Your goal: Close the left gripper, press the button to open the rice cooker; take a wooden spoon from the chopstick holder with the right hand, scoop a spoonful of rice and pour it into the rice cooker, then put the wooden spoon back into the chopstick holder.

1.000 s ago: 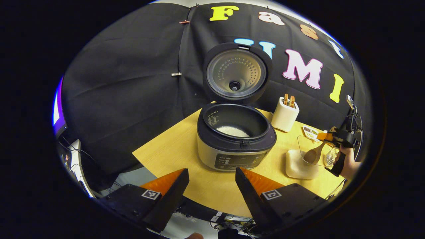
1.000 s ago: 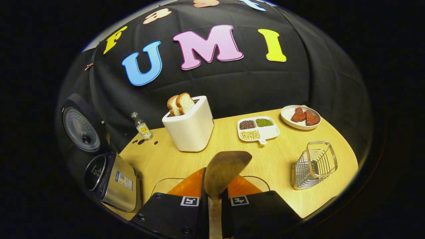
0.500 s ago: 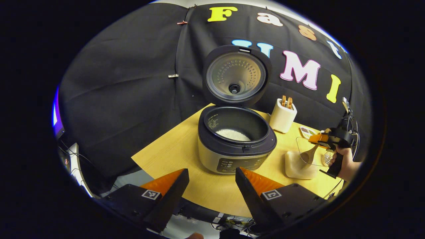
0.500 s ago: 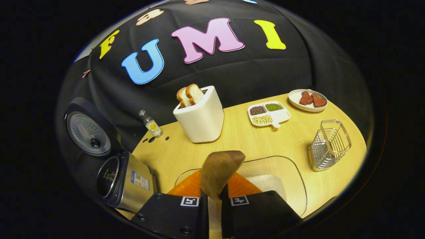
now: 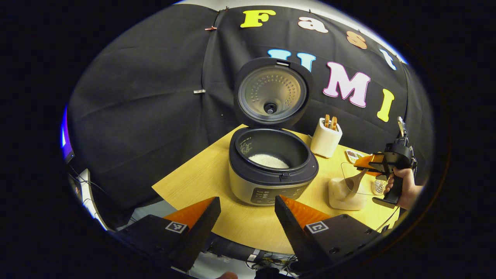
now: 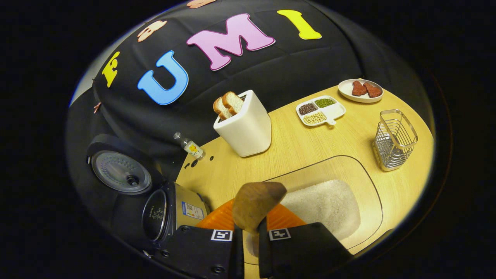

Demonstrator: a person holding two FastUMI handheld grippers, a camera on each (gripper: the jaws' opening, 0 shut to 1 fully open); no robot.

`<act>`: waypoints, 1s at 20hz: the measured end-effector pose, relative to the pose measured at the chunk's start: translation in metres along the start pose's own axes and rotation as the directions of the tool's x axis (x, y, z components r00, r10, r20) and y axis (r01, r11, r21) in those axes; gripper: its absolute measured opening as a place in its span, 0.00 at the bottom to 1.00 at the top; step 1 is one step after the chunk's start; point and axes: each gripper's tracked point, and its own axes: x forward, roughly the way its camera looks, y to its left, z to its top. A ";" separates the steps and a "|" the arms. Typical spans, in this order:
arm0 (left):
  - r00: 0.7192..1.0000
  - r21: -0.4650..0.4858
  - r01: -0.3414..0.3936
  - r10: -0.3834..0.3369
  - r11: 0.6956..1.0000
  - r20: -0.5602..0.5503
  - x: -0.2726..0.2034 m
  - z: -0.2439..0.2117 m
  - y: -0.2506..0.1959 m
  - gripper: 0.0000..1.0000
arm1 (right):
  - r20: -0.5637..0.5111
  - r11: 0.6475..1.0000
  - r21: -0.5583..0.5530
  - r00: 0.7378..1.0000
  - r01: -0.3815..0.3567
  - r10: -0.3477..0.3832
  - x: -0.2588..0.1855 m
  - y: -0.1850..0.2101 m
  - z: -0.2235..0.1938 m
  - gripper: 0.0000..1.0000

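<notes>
Your right gripper (image 6: 251, 248) is clamped on the wooden spoon (image 6: 254, 205), bowl poised over the rice (image 6: 325, 201) in its clear container (image 6: 370, 193). Your left gripper (image 5: 248, 228) hangs wide, empty. Beyond: rice cooker (image 5: 271, 170), lid up; chopstick holder (image 6: 394, 145) farther right.

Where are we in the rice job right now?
Done: the rice cooker stands open, lid up, some rice already inside. In hand: the right gripper is shut on the wooden spoon, tipped toward the rice in the clear container. Left: scoop, pour into the cooker, return the spoon to the wire chopstick holder. The left gripper is open.
</notes>
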 end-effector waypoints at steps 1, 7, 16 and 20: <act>1.000 -0.003 0.002 -0.002 1.000 0.007 -0.001 0.003 0.000 0.95 | 0.002 1.000 0.009 1.000 0.008 -0.008 -0.002 -0.005 0.003 0.19; 0.999 0.015 0.001 -0.002 1.000 0.048 -0.006 0.019 0.003 0.95 | 0.056 0.990 0.121 0.996 0.069 -0.076 -0.022 -0.040 0.031 0.14; 0.996 0.029 0.041 -0.044 0.999 0.083 -0.007 0.032 -0.011 0.95 | 0.086 0.922 0.382 0.990 0.071 -0.112 -0.051 -0.072 0.066 0.19; 0.993 0.015 0.065 -0.066 0.998 0.095 0.002 0.034 -0.012 0.95 | 0.088 0.881 0.473 0.994 0.016 -0.065 -0.057 -0.064 0.081 0.19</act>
